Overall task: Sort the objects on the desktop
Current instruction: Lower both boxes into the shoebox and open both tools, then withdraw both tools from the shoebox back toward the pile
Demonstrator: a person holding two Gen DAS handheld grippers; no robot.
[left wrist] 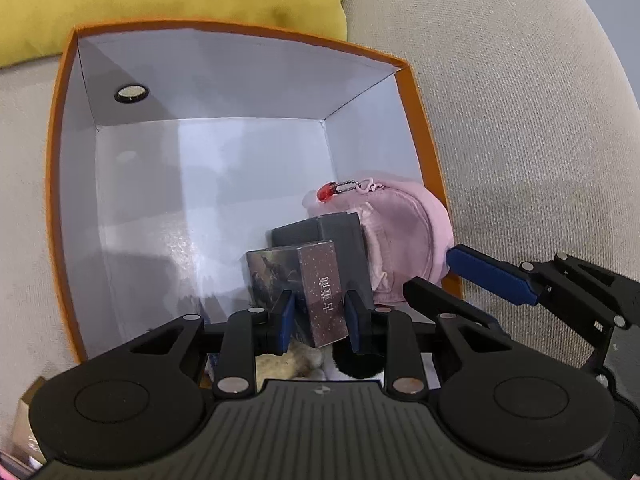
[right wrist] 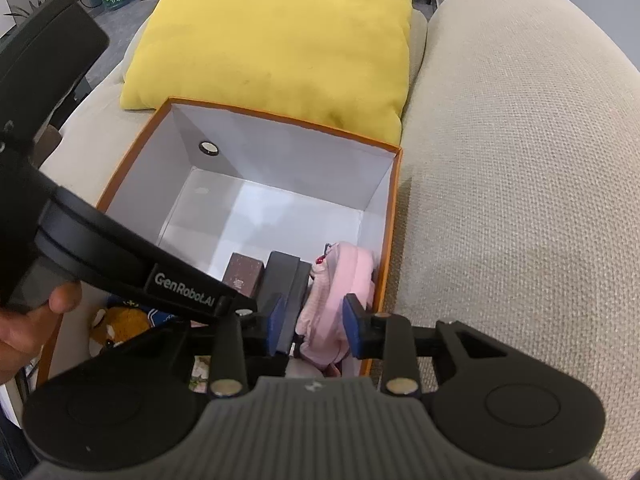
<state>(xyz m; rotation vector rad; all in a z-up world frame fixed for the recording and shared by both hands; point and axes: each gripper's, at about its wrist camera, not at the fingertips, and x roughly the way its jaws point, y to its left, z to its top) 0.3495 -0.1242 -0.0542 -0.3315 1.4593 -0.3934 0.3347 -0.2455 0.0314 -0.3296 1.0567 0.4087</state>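
We look down into an open orange cardboard box (left wrist: 60, 128) with smooth white walls, resting on a beige woven sofa (right wrist: 520, 160), with a soft yellow cushion (right wrist: 276, 36) at its far end. At far left of the right wrist view, a hand (right wrist: 36, 316) grips the left tool's black handle.

Our left gripper (left wrist: 318, 316) is nearly closed, its blue pads pressing both sides of a small rectangular card box (left wrist: 320, 292) with a speckled brown face, held upright just above the box's near end, we judge so it can be set down beside what is already sorted. Behind it stands a matte dark grey case (left wrist: 340, 232). To the right, a soft pink fabric pouch (left wrist: 404, 236) with a bead chain and red charm leans against the right wall.

Our right gripper (right wrist: 314, 324) is partly open around the grey case and the pouch's near edge; we cannot tell whether it grips them.

Near left, a fuzzy orange plush toy (right wrist: 120, 324) lies low in the box.
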